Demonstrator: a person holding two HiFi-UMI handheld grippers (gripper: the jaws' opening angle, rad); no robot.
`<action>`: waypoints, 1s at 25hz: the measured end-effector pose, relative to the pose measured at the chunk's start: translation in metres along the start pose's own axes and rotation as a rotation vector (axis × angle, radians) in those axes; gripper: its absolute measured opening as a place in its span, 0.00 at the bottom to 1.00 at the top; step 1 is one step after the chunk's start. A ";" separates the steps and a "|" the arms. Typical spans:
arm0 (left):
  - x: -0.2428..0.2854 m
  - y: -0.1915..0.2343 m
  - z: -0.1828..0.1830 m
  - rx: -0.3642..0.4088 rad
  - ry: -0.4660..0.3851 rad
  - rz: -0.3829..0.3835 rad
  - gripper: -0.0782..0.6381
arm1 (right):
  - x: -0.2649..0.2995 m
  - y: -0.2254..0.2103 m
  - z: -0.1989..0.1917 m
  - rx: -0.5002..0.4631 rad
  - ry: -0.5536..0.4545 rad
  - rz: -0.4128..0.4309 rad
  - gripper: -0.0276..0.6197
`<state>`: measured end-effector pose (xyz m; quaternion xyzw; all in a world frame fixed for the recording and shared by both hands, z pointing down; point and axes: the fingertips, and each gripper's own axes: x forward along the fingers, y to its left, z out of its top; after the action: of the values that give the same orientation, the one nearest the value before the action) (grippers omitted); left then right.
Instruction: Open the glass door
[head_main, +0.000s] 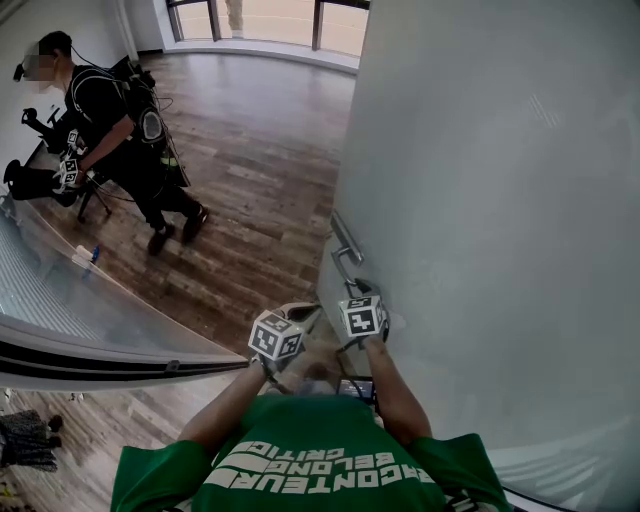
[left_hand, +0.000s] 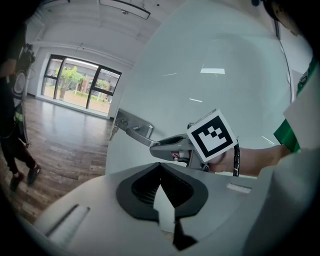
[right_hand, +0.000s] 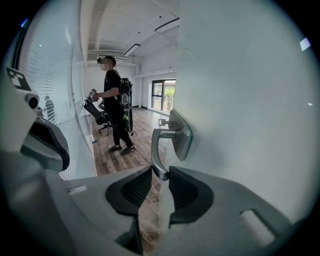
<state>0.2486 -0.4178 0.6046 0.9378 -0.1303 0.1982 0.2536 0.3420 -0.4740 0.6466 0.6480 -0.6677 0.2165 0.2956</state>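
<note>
A: Risk from here?

B: Slip likely. Right tongs (right_hand: 161, 175) clenched on only the very tip of the door handle (right_hand: 159, 145); could pop off when pressed down, leaving the glass door (right_hand: 240, 100), just right of those tongs, unopened.

A: Left tongs (left_hand: 160, 167)?

B: Pinched together, nothing between them, touching nothing. Handle and right tongs just ahead.

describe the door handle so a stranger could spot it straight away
Start at the big frosted glass door on the right of the head view. Near its left edge sits a silver lever handle, tip clamped in the right tool: the only shiny metal on that plain pane.
</note>
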 end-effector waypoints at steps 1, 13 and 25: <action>-0.002 -0.006 0.003 0.008 -0.002 -0.007 0.13 | -0.006 -0.002 0.001 0.004 -0.002 -0.012 0.20; 0.094 0.013 0.002 0.034 0.068 -0.047 0.13 | 0.057 -0.089 -0.018 0.077 -0.007 -0.051 0.20; 0.178 0.022 0.030 0.075 0.096 -0.138 0.13 | 0.074 -0.158 -0.042 0.174 0.005 -0.108 0.20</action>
<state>0.4077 -0.4772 0.6681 0.9428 -0.0454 0.2295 0.2376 0.5053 -0.5108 0.7126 0.7059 -0.6097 0.2589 0.2510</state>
